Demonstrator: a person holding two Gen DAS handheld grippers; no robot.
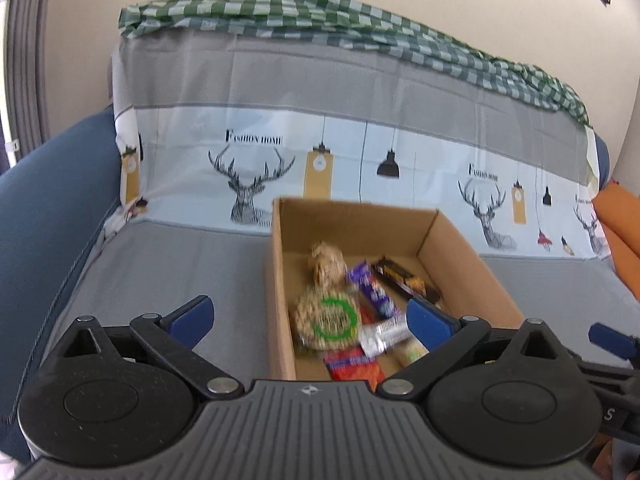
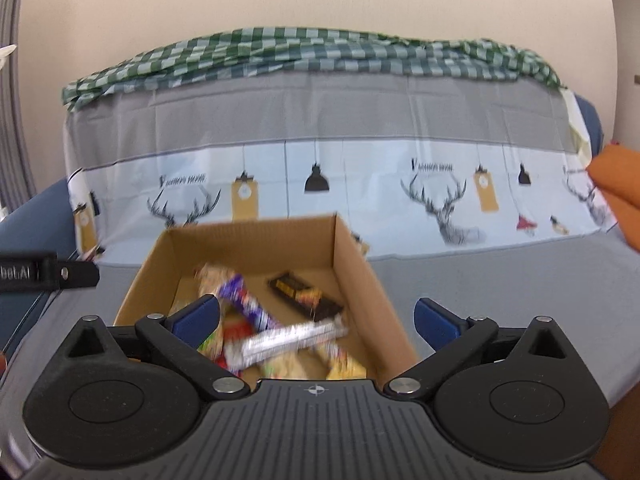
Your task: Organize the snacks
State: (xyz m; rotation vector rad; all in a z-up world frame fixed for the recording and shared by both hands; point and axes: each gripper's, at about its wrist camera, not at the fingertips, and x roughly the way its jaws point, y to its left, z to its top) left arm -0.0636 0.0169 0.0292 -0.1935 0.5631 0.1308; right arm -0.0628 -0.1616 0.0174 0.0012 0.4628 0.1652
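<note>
Hovering with jaws spread and empty, left gripper [image 1: 310, 322] and right gripper [image 2: 316, 320] overlook the open brown cardboard box [image 2: 356, 268] of wrapped snacks; next move, apparently, is selecting one.

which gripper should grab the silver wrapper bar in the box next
Right, probably. The silver wrapper bar lies between the open fingers of the right gripper, roughly centred. For the left gripper, also open, it sits off beside the right finger, behind the round snack.
</note>
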